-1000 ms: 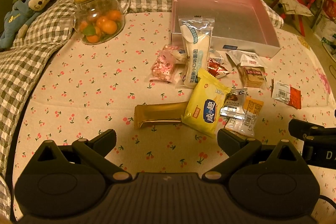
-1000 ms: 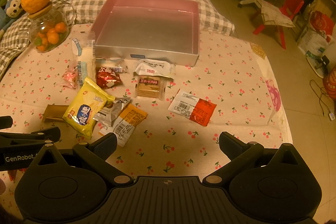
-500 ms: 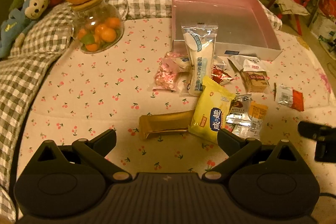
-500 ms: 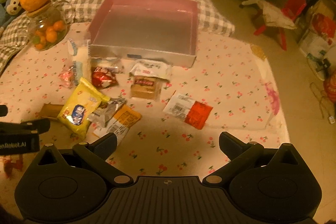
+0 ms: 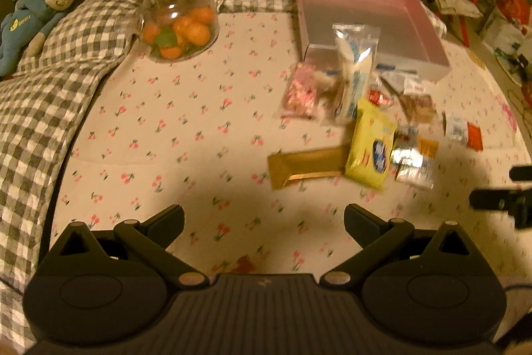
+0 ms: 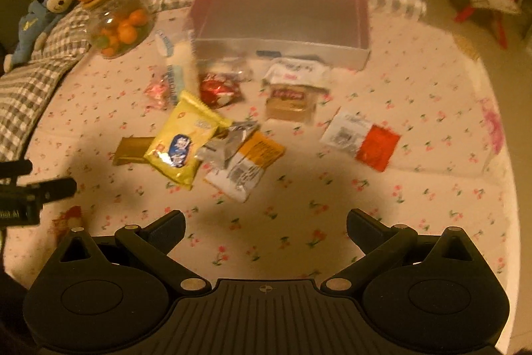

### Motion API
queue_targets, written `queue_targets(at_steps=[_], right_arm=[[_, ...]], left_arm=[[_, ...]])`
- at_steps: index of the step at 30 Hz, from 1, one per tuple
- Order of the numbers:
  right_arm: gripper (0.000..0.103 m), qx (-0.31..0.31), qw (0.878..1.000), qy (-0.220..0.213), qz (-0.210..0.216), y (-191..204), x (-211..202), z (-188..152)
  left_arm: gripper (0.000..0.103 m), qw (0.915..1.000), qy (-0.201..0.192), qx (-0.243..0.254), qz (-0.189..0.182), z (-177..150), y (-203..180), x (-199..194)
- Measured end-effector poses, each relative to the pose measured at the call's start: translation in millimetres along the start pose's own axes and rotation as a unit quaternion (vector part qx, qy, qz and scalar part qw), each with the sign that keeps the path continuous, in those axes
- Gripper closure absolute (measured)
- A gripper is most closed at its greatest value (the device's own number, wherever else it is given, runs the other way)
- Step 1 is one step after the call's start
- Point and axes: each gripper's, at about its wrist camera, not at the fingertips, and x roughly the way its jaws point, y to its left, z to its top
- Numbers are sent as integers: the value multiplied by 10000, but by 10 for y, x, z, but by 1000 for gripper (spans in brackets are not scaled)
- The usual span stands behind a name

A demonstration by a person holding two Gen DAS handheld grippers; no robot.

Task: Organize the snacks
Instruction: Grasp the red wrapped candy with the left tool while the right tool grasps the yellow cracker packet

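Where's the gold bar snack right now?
In the left wrist view the gold bar lies flat on the cherry-print cloth, right of centre, its right end tucked under the yellow packet; nothing grips it.

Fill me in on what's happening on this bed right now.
A person holds two grippers over a cherry-print cloth, sorting snacks. Both the left gripper and the right gripper are open and holding nothing. The pink box is empty. The snacks lie loose in front of it: a yellow packet overlapping a gold bar, and a red-and-white packet off alone to the right. Nothing is packed yet.
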Motion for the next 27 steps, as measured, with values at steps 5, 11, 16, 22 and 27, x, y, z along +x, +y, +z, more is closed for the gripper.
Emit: queue_targets(at_steps=[5, 11, 16, 22, 27], right_arm=[[0, -47, 9995, -40, 306, 77, 6, -11], [0, -207, 9977, -340, 557, 191, 18, 0], [0, -461, 9937, -615, 816, 307, 58, -4], [0, -757, 9880, -836, 1055, 454, 147, -30], [0, -769, 9856, -960, 1162, 522, 274, -38]], left_arm=[[2, 9999, 117, 13, -91, -130, 134, 7], [7, 9970, 367, 418, -544, -211, 188, 43], [13, 9896, 591, 1120, -682, -307, 170, 96], [27, 9822, 830, 1492, -786, -461, 211, 162], [38, 9825, 954, 1367, -831, -475, 285, 219]])
